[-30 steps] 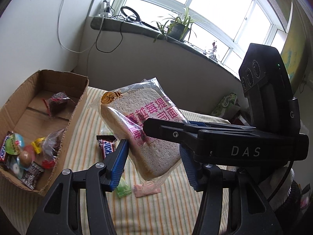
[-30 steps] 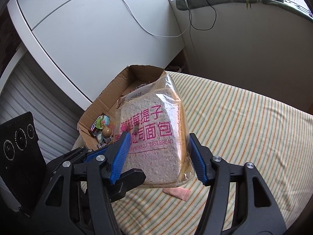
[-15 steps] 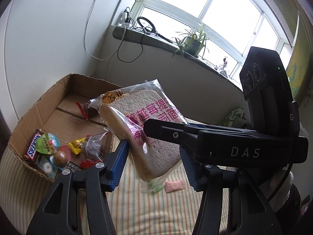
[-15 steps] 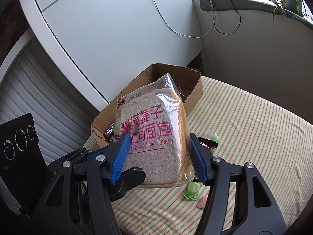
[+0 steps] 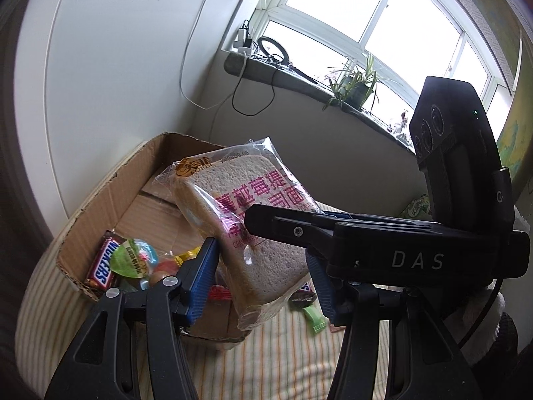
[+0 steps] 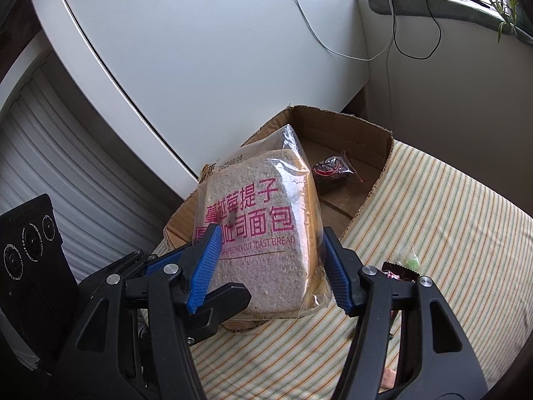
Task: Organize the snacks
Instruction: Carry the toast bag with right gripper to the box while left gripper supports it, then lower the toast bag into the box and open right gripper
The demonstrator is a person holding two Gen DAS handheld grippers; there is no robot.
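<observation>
Hand-held grippers [image 6: 269, 266] around bread bag [image 6: 260, 233]; Snickers [image 5: 101, 265] left-view only

This is a room in a home. Beyond the jaws there is a window [image 5: 383, 23] with a potted plant [image 5: 354, 85] and cables [image 5: 253, 76] on its sill [image 5: 299, 81]. Below the jaws lies a striped cloth [image 6: 449, 220] with a cardboard box [image 6: 353, 133] of sweets.
</observation>
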